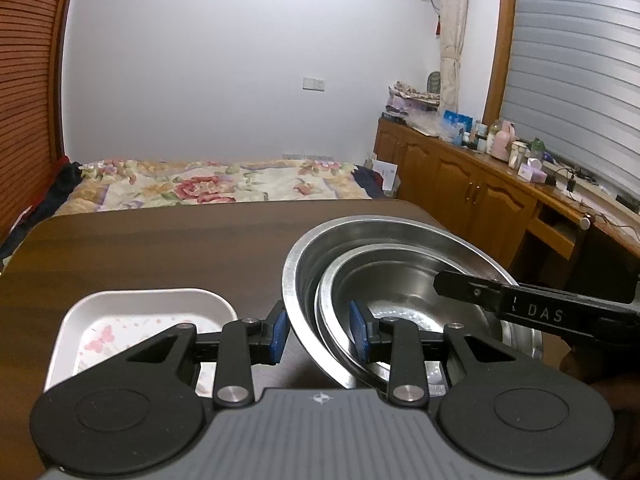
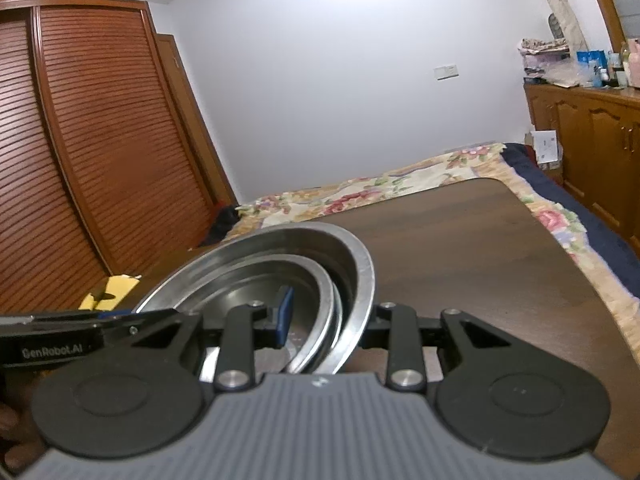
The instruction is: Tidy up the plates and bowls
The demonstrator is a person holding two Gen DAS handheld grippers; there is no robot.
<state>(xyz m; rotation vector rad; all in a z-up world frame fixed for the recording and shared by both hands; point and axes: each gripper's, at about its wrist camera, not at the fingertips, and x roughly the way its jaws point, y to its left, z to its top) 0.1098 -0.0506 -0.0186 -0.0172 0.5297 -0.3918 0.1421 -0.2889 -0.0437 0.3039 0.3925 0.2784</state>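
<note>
- Bowls of shiny steel sit on the dark wooden desk [image 1: 160,248], a small steel bowl [image 1: 400,292] inside a big steel bowl [image 1: 304,256], and both look tipped up on one side.
- Left tongs [image 1: 320,332] stand partly open around the near rims of both bowls, one blue pad [image 1: 279,334] outside the big bowl and the other pad inside the small one. I think they are not squeezing yet.
- Right tongs [image 2: 324,320] straddle the other side of the bowls. One blue pad [image 2: 285,312] is inside the small bowl. The other pad is hidden behind the rim, so I cannot tell if they pinch.
- White tray [image 1: 148,320] with pink butterflies lies flat just left of the bowls.
- My guess is that the step now is to hold the two bowls and set them down neatly as one stack.
- To do it well, close both tongs slowly and evenly on the rims. Steel is slippery, so pinch firmly.
- Keep both sides level, or the small bowl may slide and clang.
- Lower them gently, away from the tray.
</note>
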